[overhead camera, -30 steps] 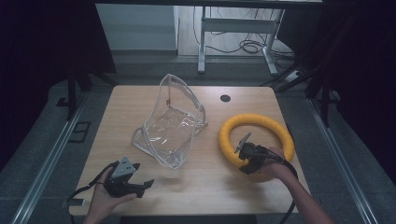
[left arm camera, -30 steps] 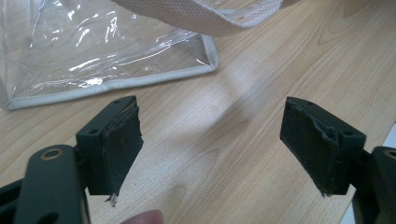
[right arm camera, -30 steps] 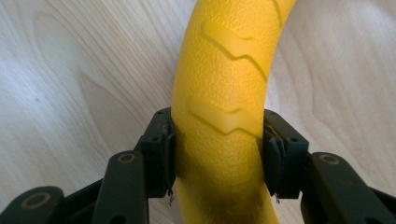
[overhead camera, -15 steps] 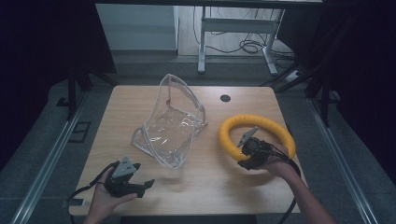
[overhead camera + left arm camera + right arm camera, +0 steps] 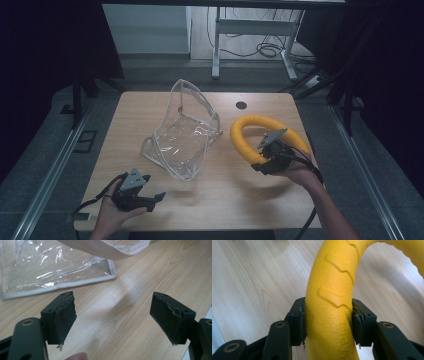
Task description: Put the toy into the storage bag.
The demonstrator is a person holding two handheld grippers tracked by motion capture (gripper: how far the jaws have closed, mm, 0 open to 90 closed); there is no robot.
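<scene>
Ring (image 5: 247, 131), yellow and ribbed, sits at the table's (image 5: 220, 200) right side, its near arc clamped between the right gripper's (image 5: 263, 162) pads (image 5: 301, 317), which press on both flanks of the tube. Going left to right: the left gripper (image 5: 150, 199) rests in a hand at the near left edge, jaws wide apart with bare wood between them. Just beyond it lies a clear bag (image 5: 182, 135), its white-trimmed corner (image 5: 110, 277) near those jaws, apart from the ring.

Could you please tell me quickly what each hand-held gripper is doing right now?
Left hand-held gripper: open, holding nothing.
Right hand-held gripper: closed on the yellow ring.
</scene>
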